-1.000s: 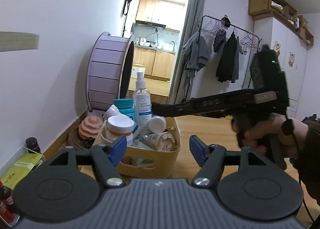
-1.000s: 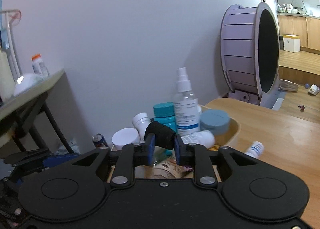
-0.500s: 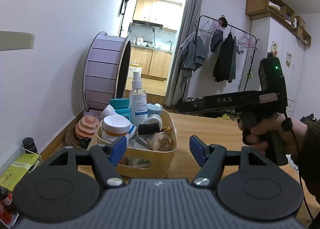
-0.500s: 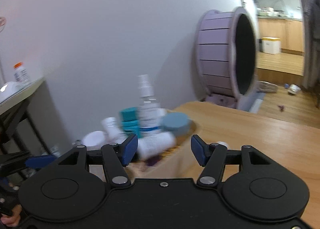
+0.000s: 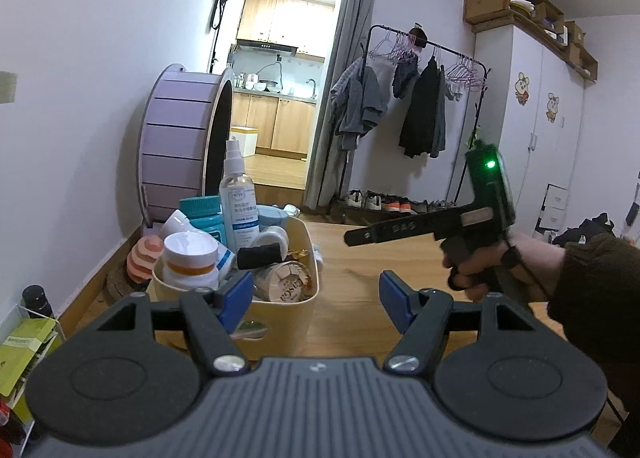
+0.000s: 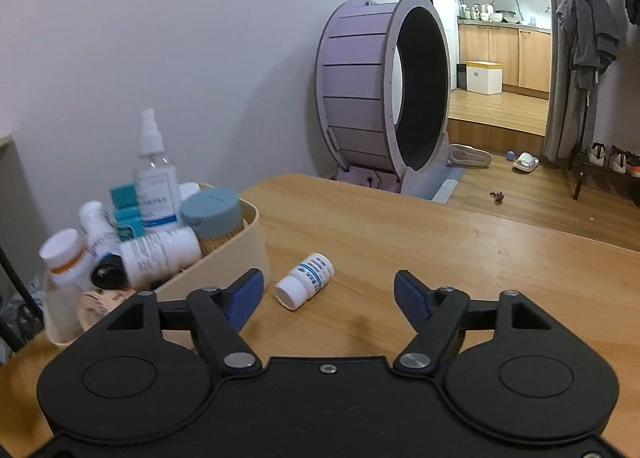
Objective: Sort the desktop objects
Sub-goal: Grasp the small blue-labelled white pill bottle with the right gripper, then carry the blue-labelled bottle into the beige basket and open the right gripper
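A cream bin on the wooden table holds several bottles and jars, among them a tall spray bottle. A black roll lies on top of the pile. A small white bottle with a blue label lies on its side on the table just right of the bin. My right gripper is open and empty, hovering over the table near that bottle; it also shows side-on in a hand. My left gripper is open and empty, in front of the bin.
A large purple wheel stands on the floor beyond the table's far edge. A clothes rack and a doorway to a kitchen lie further back. A green box and dark bottle sit low at the left.
The right gripper let go of the black roll into the bin, opened, and swung back to the right over the table. The left gripper stayed open and drew back slightly.
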Available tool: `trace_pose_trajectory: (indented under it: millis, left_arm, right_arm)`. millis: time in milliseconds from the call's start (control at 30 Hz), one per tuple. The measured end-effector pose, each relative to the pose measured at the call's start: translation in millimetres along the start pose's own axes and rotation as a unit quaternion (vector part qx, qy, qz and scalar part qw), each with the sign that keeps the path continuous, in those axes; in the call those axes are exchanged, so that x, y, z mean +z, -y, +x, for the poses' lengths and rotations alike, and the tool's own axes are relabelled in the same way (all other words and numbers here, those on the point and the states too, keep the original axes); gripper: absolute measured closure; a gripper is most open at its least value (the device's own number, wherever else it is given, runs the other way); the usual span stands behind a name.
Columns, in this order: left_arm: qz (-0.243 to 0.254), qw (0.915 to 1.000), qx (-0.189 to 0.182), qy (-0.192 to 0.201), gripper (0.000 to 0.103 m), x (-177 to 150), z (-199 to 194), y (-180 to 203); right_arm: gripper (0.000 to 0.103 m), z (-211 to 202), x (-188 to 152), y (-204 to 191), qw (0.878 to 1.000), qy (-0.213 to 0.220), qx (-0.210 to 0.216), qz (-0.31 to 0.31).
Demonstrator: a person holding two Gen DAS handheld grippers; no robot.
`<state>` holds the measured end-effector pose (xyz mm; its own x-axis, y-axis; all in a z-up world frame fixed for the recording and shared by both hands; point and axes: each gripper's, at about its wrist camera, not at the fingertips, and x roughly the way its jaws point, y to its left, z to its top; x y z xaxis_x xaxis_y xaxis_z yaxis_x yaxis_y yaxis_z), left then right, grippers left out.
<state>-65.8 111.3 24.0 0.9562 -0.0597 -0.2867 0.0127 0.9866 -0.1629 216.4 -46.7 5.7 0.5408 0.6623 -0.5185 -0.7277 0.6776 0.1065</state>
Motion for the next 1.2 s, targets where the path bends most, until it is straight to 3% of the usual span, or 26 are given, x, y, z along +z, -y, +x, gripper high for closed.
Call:
trace_pose_trajectory:
  millis: [333, 433, 567, 633, 967, 1200]
  left_arm:
    - [-0.007, 1.0000, -0.003, -0.005, 0.034, 0, 5, -3]
    - [-0.010, 0.9999, -0.003, -0.005, 0.034, 0, 4, -4]
    - [-0.011, 0.9999, -0.003, -0.005, 0.034, 1, 4, -4]
    - [-0.011, 0.9999, -0.003, -0.005, 0.034, 1, 4, -4]
    - [-0.012, 0.9999, 0.001, 0.000, 0.034, 2, 0, -5]
    - [-0.013, 0.9999, 0.005, 0.004, 0.034, 2, -3, -6]
  right_arm:
    - [0.031, 48, -5, -18, 0.999, -0.025, -0.015, -0.018]
    - [0.035, 48, -8, -20, 0.999, -0.029, -0.022, -0.024]
    - [0.070, 39, -10, -15, 0.999, -0.029, -0.021, -0.012]
    - [0.078, 34, -12, -13, 0.999, -0.029, -0.021, -0.007]
    - [0.079, -12, -9, -2, 1.000, 0.001, -0.002, 0.022]
    - [0.079, -49, 12, -29, 0.997, 0.036, 0.064, 0.014]
